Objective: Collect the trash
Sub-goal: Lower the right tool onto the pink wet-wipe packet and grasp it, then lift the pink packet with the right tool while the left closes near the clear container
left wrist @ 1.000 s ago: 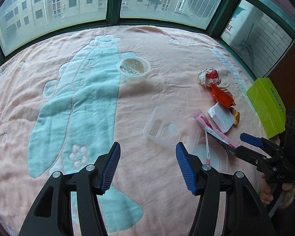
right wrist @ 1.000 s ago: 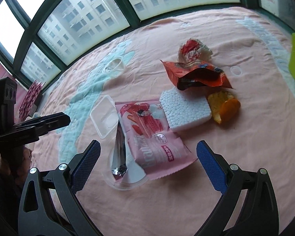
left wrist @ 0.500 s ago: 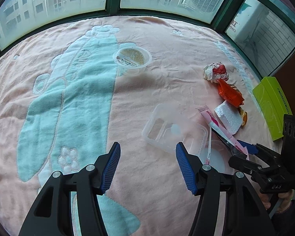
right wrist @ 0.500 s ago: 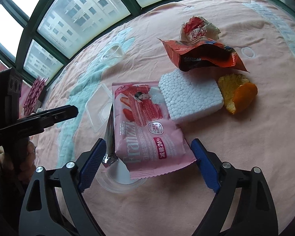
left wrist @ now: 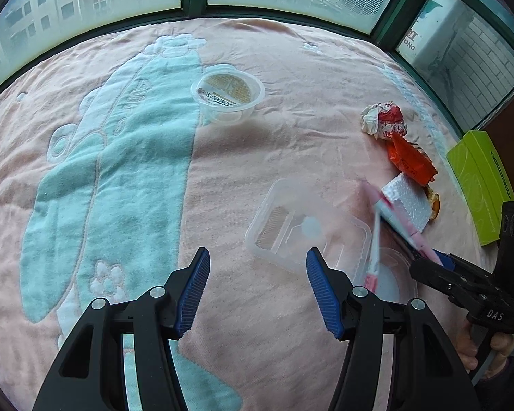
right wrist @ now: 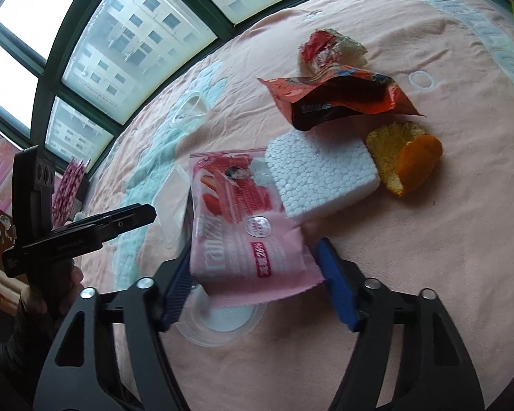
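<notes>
A pink snack wrapper [right wrist: 243, 226] lies on the peach blanket, its near end over a clear round lid [right wrist: 222, 322]. My right gripper [right wrist: 255, 257] is closing on it, and both blue pads touch the wrapper's side edges. In the left wrist view the wrapper [left wrist: 399, 219] stands edge-on and buckled in the right gripper [left wrist: 438, 263]. My left gripper [left wrist: 257, 263] hangs open and empty just in front of a clear plastic tray [left wrist: 305, 229].
Behind the wrapper lie a white foam block [right wrist: 322, 174], an orange peel [right wrist: 404, 157], an orange packet [right wrist: 342, 99] and a crumpled red-white wrapper [right wrist: 329, 48]. A labelled round cup [left wrist: 228, 94] sits farther back. A green box [left wrist: 479, 178] lies at the right edge; windows ring the bed.
My right gripper's jaws have come in from wide apart onto the pink wrapper's edges, and the wrapper has buckled. My left gripper has sunk a little toward the clear tray, with its jaws unchanged.
</notes>
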Demonstrator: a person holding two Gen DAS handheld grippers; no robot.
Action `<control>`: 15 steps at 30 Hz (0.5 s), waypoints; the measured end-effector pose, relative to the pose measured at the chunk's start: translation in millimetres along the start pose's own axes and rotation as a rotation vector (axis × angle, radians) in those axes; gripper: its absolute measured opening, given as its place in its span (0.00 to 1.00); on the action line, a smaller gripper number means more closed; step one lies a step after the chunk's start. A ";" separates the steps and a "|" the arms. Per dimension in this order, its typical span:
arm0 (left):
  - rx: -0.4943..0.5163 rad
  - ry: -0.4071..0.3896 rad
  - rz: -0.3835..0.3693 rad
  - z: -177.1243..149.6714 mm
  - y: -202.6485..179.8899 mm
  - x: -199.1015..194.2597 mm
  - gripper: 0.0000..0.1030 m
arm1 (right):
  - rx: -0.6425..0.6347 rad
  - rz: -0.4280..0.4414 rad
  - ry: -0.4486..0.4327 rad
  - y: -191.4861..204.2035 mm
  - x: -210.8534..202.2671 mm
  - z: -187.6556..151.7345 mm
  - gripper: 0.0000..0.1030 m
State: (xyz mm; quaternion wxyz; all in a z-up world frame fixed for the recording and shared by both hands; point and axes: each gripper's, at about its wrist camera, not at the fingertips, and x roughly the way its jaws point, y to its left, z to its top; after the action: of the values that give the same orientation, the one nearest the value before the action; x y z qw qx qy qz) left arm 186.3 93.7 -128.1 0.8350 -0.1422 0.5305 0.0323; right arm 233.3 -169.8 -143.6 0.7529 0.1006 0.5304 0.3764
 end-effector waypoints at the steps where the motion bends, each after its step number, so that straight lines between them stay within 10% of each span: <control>1: 0.000 0.003 0.003 0.5 -0.4 2.1 0.55 | 0.007 0.002 -0.005 -0.4 -1.0 -0.2 0.62; 15: 0.009 0.020 -0.001 10.4 2.6 21.4 0.37 | 0.061 0.036 -0.099 5.8 -30.0 -18.8 0.59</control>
State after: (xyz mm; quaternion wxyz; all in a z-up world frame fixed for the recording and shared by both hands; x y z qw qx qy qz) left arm 204.3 96.9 -143.6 0.8302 -0.1391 0.5391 0.0281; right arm 209.6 -190.6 -126.5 0.7678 0.1513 0.5019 0.3683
